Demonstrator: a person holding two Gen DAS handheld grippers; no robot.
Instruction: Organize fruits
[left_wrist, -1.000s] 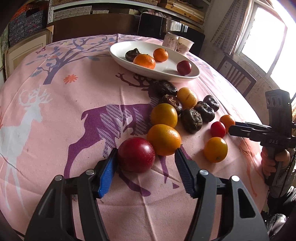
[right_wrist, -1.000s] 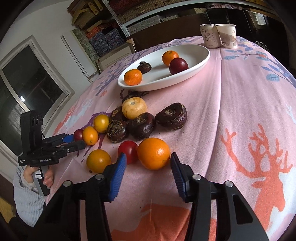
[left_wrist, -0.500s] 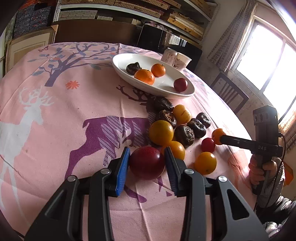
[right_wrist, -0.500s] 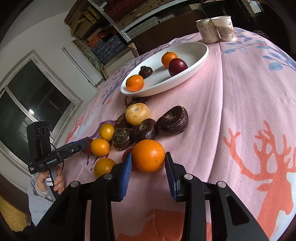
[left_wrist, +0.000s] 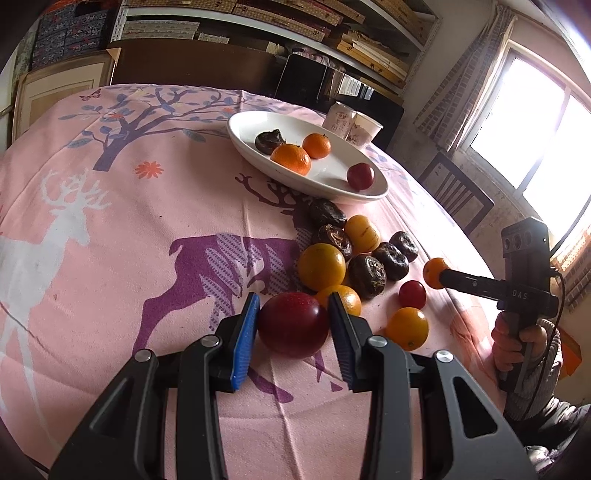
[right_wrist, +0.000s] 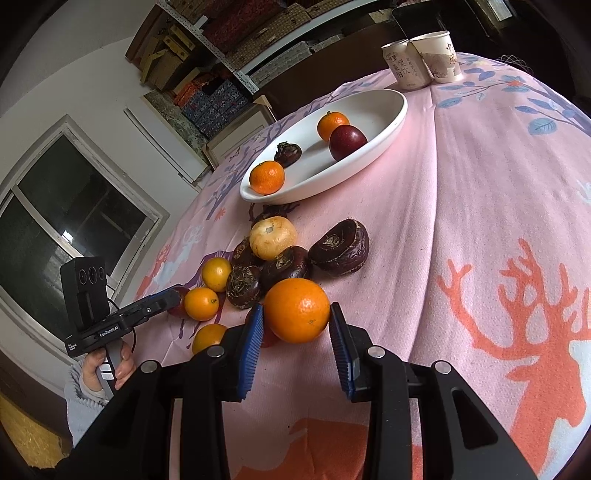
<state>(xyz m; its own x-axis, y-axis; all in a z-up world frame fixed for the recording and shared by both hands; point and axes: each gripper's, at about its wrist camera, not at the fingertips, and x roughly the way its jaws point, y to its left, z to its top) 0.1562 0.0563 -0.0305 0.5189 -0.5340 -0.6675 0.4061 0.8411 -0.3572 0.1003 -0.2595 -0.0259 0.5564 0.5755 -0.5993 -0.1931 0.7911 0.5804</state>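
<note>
Left hand-held gripper (left_wrist: 293, 325) pinching dark red plum (left_wrist: 293, 325) between blue pads, above pink worktop (left_wrist: 129, 229). Right hand-held gripper (right_wrist: 296, 325) pinching orange (right_wrist: 296, 310) likewise, near white plate (right_wrist: 397, 110).

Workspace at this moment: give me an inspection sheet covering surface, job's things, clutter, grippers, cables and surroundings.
Surface: round table under a pink tablecloth printed with deer and trees.
Job's things: white dish holding two tangerines, a dark water chestnut and a red plum; loose pile of fruit beside it on the cloth.
Clutter: two paper cups behind the dish.
Grippers: left gripper shut on a red plum; right gripper shut on an orange. Whether either fruit is lifted off the cloth, cannot tell.
Cables: thin black cable by the right gripper's handle.
Surroundings: shelves with boxes, a chair, windows.
</note>
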